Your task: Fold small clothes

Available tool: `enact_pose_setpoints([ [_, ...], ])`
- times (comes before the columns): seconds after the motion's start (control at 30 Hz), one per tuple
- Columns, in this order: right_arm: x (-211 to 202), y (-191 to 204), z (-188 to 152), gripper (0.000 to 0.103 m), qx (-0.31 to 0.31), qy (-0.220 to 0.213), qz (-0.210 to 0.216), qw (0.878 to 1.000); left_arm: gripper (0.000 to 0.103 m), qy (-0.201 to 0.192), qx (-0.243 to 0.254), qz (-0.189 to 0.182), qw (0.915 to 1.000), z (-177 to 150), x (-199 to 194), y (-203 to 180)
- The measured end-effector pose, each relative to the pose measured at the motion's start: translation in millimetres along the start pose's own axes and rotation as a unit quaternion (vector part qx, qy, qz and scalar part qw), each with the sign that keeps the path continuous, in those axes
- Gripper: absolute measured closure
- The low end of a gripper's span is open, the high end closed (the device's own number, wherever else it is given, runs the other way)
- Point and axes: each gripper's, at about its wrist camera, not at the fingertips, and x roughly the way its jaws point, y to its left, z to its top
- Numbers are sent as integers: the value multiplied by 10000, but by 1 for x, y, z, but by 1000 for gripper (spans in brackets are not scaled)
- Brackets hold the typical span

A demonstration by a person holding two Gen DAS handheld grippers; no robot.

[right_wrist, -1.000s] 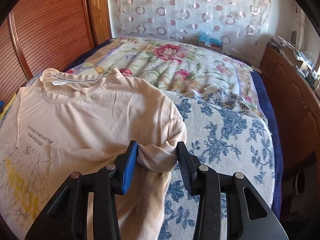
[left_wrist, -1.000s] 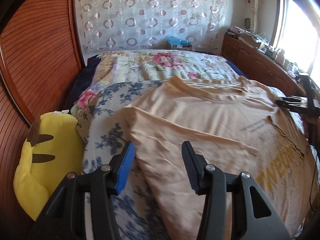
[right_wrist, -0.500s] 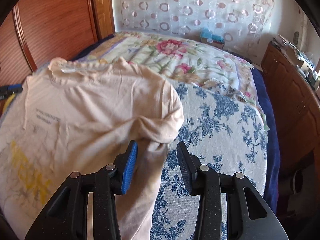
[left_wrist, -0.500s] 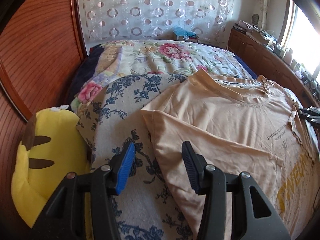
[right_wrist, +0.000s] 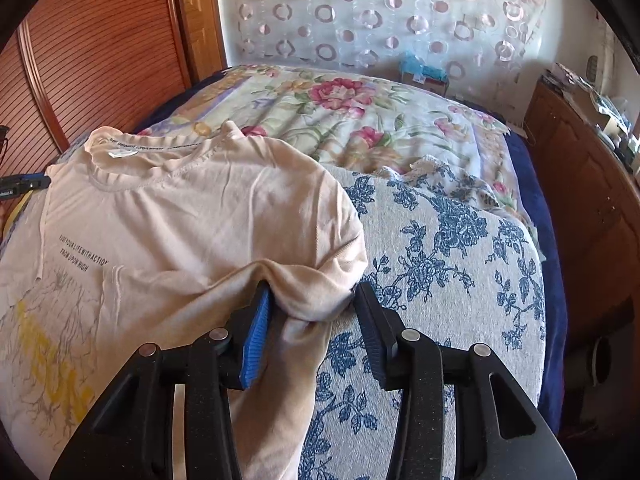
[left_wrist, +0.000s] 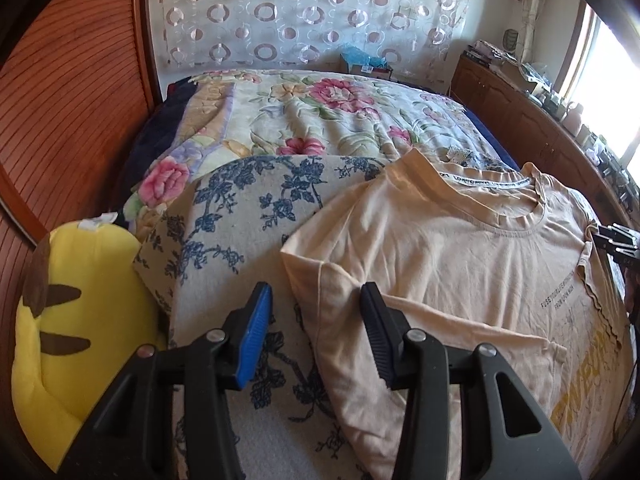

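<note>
**Folding the tee, one sleeve bunched and one still flat**

Spreading across the bed [left_wrist: 328, 120] is a floral quilt, and on its near half lies a blue-flowered blanket [left_wrist: 248, 216] that carries my work. On that blanket the beige T-shirt [left_wrist: 460, 264] lies face up, collar toward the far edge, printed chest toward the near edge. A yellow plush [left_wrist: 72, 320] sits off the blanket's left edge, against the wooden wardrobe.

My right gripper [right_wrist: 312, 312] has the shirt's right sleeve [right_wrist: 312, 292] bunched between its jaws; they are opening, the blue pad touching the cloth while the black one stands clear, so I judge nothing is pinched. My left gripper [left_wrist: 316, 312] straddles the left sleeve's edge [left_wrist: 320, 292], jaws closing but not yet pressing.

Risks as I see them: the right sleeve could slump into a lump instead of lying flat, because it is let go while crumpled. My left jaws might catch the blanket along with the sleeve, since both lie between them, and drag the whole shirt askew.
</note>
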Motion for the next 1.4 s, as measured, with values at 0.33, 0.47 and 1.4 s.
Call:
enact_pose_setpoints([
  [0.33,3,2,4,72,-45,-104,105,9999,96,-16,262,-229,9994,3,4,-14],
  [0.47,1,18,5,94,-282,-140,147,9994,99,-231,425,-334,9983,2,-11,-29],
  [1.4,-231,96,-160,95,-105,-1549,606,9860,99,-1388,919,-406,9852,-193,-249,-93],
])
